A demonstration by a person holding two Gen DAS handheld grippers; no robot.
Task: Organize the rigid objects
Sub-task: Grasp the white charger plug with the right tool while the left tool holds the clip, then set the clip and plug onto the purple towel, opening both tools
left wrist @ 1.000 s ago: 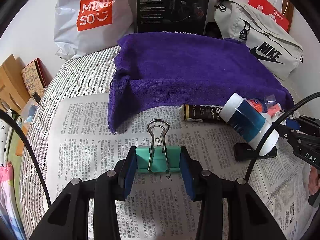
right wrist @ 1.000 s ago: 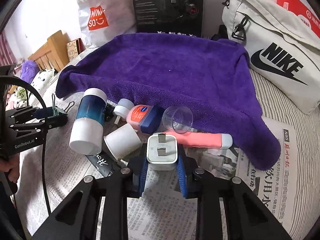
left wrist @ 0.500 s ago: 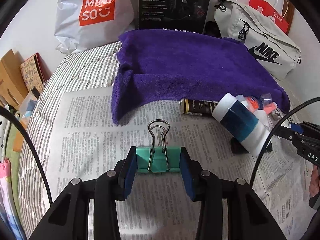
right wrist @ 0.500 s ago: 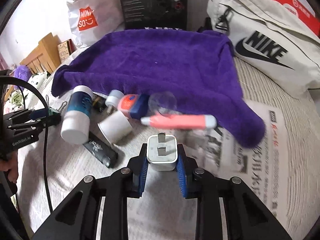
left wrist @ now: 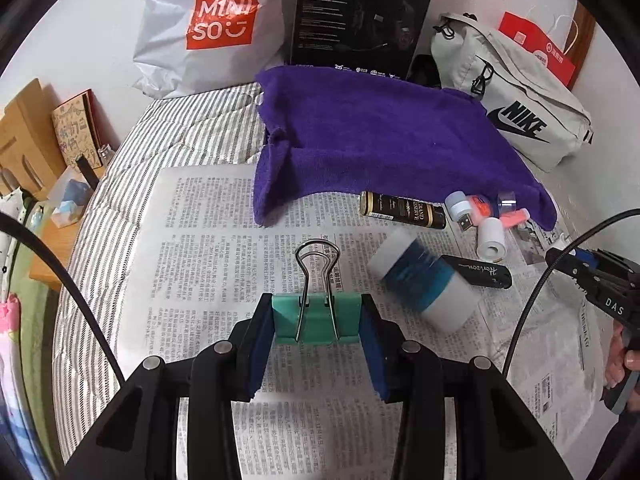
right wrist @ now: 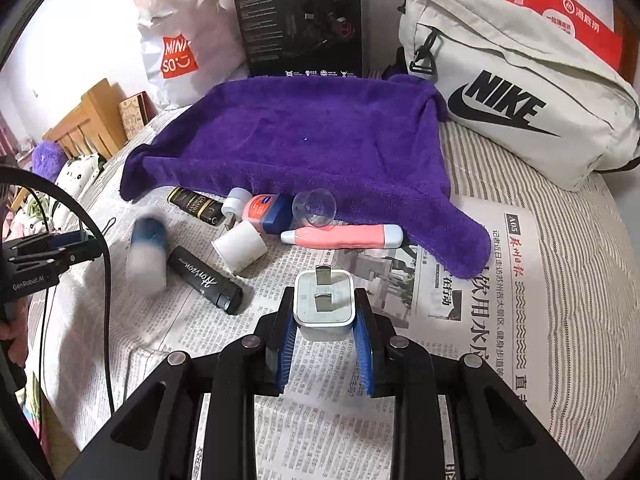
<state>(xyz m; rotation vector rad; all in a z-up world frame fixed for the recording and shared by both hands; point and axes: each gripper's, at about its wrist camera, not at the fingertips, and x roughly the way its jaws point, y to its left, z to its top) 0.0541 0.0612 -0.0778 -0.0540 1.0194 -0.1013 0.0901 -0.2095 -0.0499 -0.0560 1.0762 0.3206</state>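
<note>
My left gripper (left wrist: pixel 316 326) is shut on a green binder clip (left wrist: pixel 316 316), held above the newspaper (left wrist: pixel 208 264). My right gripper (right wrist: pixel 325 322) is shut on a white plug adapter (right wrist: pixel 324 300), prongs facing away. On the newspaper in front of the purple towel (right wrist: pixel 304 148) lie a blurred blue-and-white bottle (right wrist: pixel 147 250), a black Horizon case (right wrist: pixel 204 280), a dark tube (right wrist: pixel 196 210), a white cap (right wrist: pixel 240 246), a Vaseline jar (right wrist: pixel 266 212), a clear cup (right wrist: pixel 314 208) and a pink-and-white pen-like tube (right wrist: pixel 344 237).
A white Nike bag (right wrist: pixel 516 92) lies at the right. A Miniso bag (right wrist: pixel 180 52) and a black box (right wrist: pixel 300 20) stand behind the towel. The striped bedding (right wrist: pixel 580 280) lies under the newspaper. Wooden furniture (left wrist: pixel 24 140) stands at the left.
Both grippers have pulled back from the towel with their loads. The blue-and-white bottle has rolled off the pile toward the near left and is blurred in motion.
</note>
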